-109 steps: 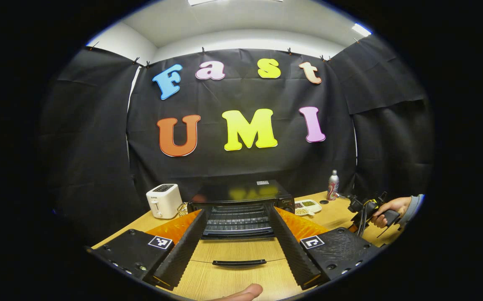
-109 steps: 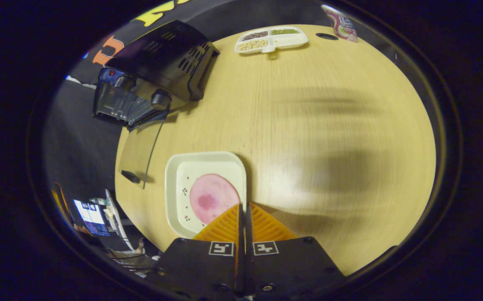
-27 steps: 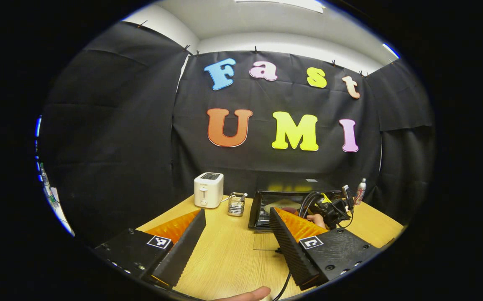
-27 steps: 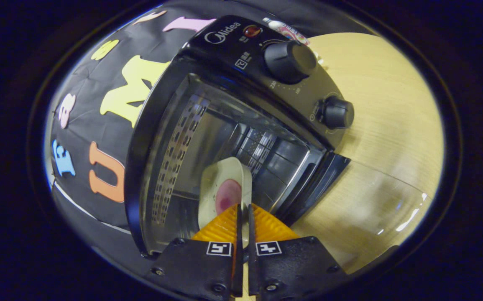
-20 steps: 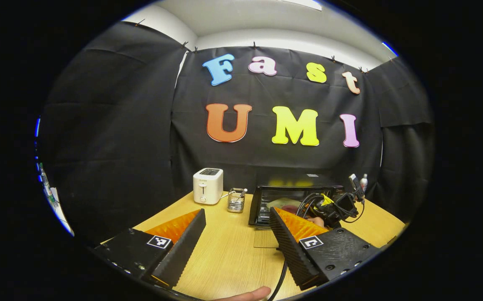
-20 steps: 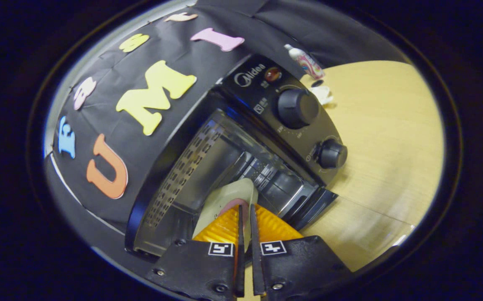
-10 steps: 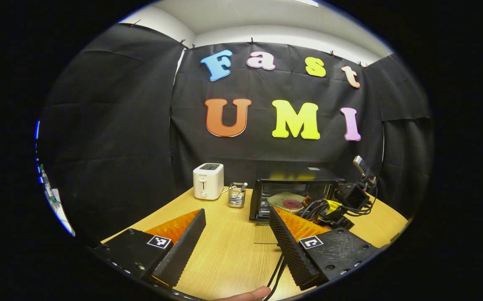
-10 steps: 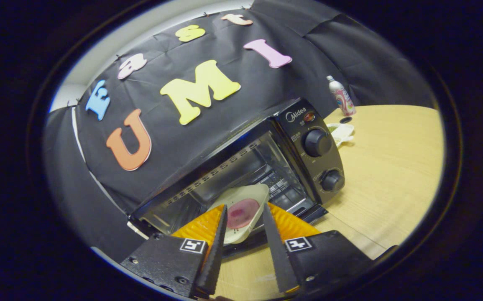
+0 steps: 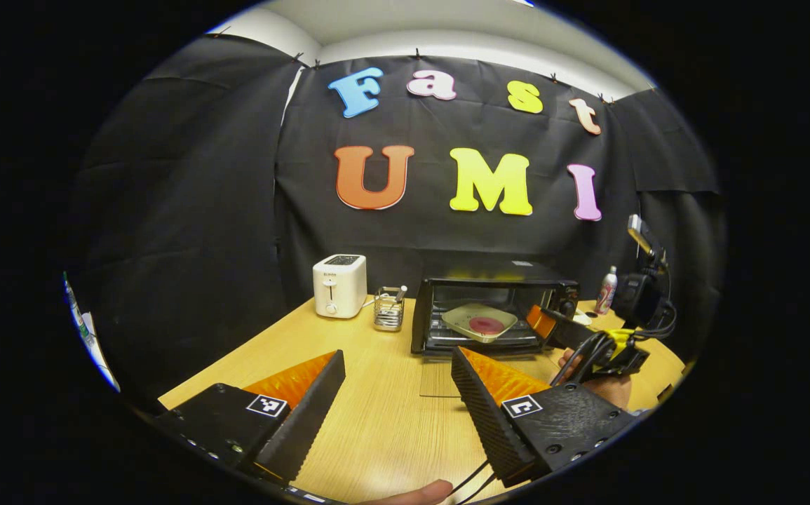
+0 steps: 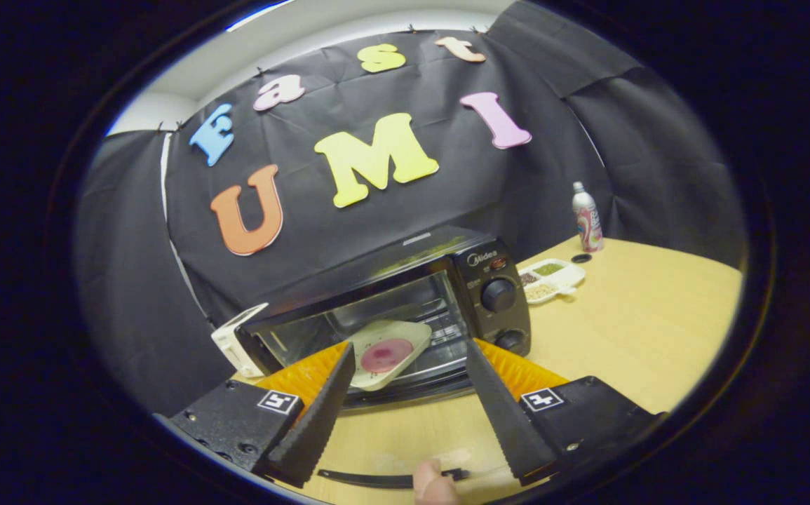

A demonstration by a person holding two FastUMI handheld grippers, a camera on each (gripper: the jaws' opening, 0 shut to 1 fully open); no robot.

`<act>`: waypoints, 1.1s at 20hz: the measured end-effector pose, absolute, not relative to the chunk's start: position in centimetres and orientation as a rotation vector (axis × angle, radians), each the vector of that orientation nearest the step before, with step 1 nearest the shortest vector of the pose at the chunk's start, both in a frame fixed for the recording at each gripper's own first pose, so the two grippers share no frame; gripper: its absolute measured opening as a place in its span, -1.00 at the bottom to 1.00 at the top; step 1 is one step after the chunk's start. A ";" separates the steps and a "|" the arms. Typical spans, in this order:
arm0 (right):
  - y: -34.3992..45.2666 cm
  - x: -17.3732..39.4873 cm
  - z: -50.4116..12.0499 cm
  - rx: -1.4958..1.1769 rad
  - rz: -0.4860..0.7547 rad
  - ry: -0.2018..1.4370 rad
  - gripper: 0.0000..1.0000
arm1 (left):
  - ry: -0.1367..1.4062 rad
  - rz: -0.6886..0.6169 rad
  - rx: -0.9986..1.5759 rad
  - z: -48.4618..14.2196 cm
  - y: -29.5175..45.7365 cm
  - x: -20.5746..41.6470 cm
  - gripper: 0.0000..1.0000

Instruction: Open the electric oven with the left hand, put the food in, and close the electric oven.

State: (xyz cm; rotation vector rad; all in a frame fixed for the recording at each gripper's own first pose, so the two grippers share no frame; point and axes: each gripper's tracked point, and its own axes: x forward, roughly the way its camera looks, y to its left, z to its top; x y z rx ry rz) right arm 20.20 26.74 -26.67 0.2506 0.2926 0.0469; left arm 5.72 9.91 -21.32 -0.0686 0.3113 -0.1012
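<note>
In the left gripper view, the wooden table (image 9: pixel 376 414) stands in a booth of black cloth under a white ceiling. At the far edge of the table, from left to right, are a white toaster (image 9: pixel 339 285), a small wire holder (image 9: pixel 388 318), the black electric oven (image 9: pixel 492 314) and a bottle (image 9: pixel 608 290) near the far right corner. The oven door (image 9: pixel 447 375) lies open, flat on the table. Inside the oven, on the rack, is the white plate (image 9: pixel 479 321) with the pink food (image 9: pixel 486 325) on it. The left gripper (image 9: pixel 396 396) has its fingers wide apart and holds nothing; it is above the near part of the table, well apart from the oven. The right gripper (image 9: pixel 552 326) is just in front of the oven's right side, with a hand (image 9: pixel 604 386) behind it.

In the right gripper view, the right gripper (image 10: pixel 405 414) is spread open and empty, in front of the oven (image 10: pixel 405 308). The plate (image 10: pixel 387 361) sits tilted in the oven cavity, apart from both fingers. A divided dish (image 10: pixel 550 275) and the bottle (image 10: pixel 587 217) stand to the right of the oven, near the far edge.

Half a second ago the right gripper was closer to the plate and less wide; now it is drawn back. More than five seconds ago the plate lay on the table, with this gripper closed on its rim.
</note>
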 end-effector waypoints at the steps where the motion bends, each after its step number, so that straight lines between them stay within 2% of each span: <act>1: 25.9 20.0 -26.5 0.197 0.036 0.293 0.92 | 0.329 -0.107 -0.073 -21.9 9.7 5.8 0.91; 2: 25.1 19.5 -26.1 0.150 0.025 0.292 1.00 | 0.350 -0.114 -0.082 -22.6 9.5 5.9 0.91; 3: 24.9 18.9 -25.2 0.126 0.034 0.275 0.90 | 0.370 -0.123 -0.091 -23.3 8.9 5.8 0.91; 8: 23.6 16.3 -20.2 0.027 0.106 0.190 0.93 | 0.486 -0.171 -0.078 -27.4 5.8 6.2 0.92; 9: 23.0 16.2 -19.1 0.015 0.103 0.165 1.00 | 0.504 -0.174 -0.066 -28.2 5.3 6.1 0.91; 11: 21.9 15.6 -17.3 0.018 0.099 0.129 0.93 | 0.531 -0.186 -0.048 -29.2 4.1 6.3 0.92; 12: 21.5 15.4 -16.3 0.024 0.102 0.117 1.00 | 0.546 -0.198 -0.041 -29.8 3.3 6.3 0.92; 13: 21.0 15.1 -15.4 0.029 0.103 0.110 0.93 | 0.565 -0.208 -0.032 -30.4 2.8 6.4 0.92; 17: 18.6 14.7 -12.0 0.046 0.120 0.081 0.92 | 0.648 -0.250 0.008 -33.0 -0.1 6.5 0.92; 21: 16.3 15.1 -9.8 0.051 0.117 0.062 0.92 | 0.717 -0.311 0.019 -35.1 -3.6 6.4 0.92; 22: 15.9 14.9 -9.4 0.053 0.124 0.066 1.00 | 0.728 -0.322 0.018 -35.4 -4.5 6.5 0.92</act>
